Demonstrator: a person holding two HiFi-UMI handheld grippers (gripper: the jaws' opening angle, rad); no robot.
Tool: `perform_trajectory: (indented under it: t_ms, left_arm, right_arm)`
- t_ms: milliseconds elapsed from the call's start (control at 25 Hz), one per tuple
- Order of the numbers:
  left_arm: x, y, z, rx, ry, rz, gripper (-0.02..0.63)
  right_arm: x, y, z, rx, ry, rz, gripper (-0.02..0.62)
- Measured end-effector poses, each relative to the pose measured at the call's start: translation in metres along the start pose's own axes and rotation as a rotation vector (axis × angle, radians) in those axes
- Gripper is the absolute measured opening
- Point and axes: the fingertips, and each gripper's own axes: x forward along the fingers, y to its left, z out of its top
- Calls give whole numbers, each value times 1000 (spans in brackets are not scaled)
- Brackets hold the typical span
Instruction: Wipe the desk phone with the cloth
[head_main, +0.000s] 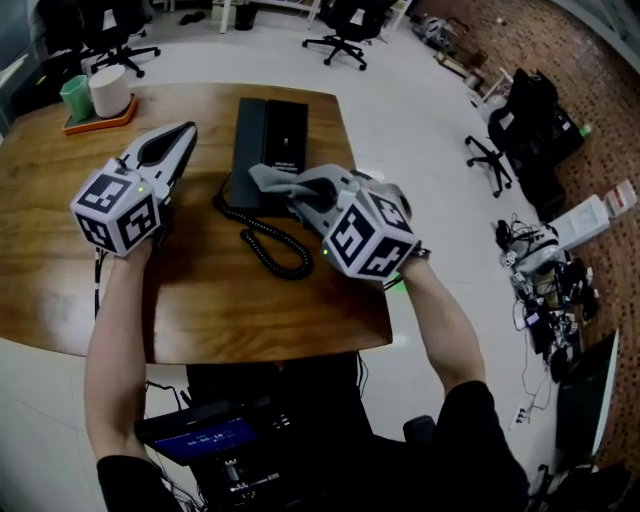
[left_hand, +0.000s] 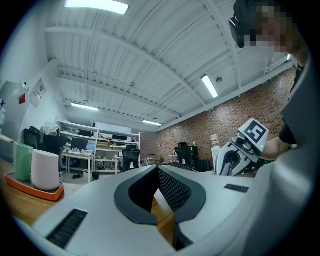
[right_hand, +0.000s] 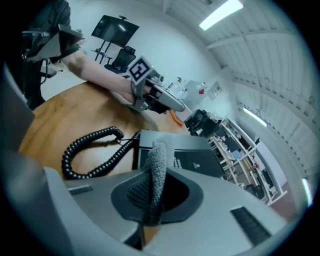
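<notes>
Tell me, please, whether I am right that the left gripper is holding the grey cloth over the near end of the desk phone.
Not quite: the right gripper holds the grey cloth over the near end of the desk phone, as the right gripper view shows.

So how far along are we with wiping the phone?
Done: the cloth is picked up, clamped in the right tongs. In hand: it sits over the near end of the desk phone. Wiping the rest appears left. The left tongs are shut, empty, beside the phone.
</notes>
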Motion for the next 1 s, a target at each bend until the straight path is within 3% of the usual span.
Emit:
perform_trajectory:
  t_ms: [240,400,560,720,840,1000]
  left_arm:
    - [6,-14,-7,40,25,-35,-11]
    - [17,-38,-1,122,36,-98,-9]
    - [-4,-55,23,151,3,-117,-9]
    - [-32,-74,63,48,-148,-167,-9]
    - [-51,-106,78,-5,-225,-218,-9]
    - [-74,-144,95,-84,-316,-284,-9]
  right_arm:
    - [0,27,0,-78,23,17,25]
    - [-15,23,-1,-3,-20,23,25]
    - [-66,10,24,187,-231,-75,25]
    - [-136,-10,50,413,-537,-193,25]
    - [-187,-7,44,553,-676,-212,25]
    - [-243,-2,37,638,-827,-275,25]
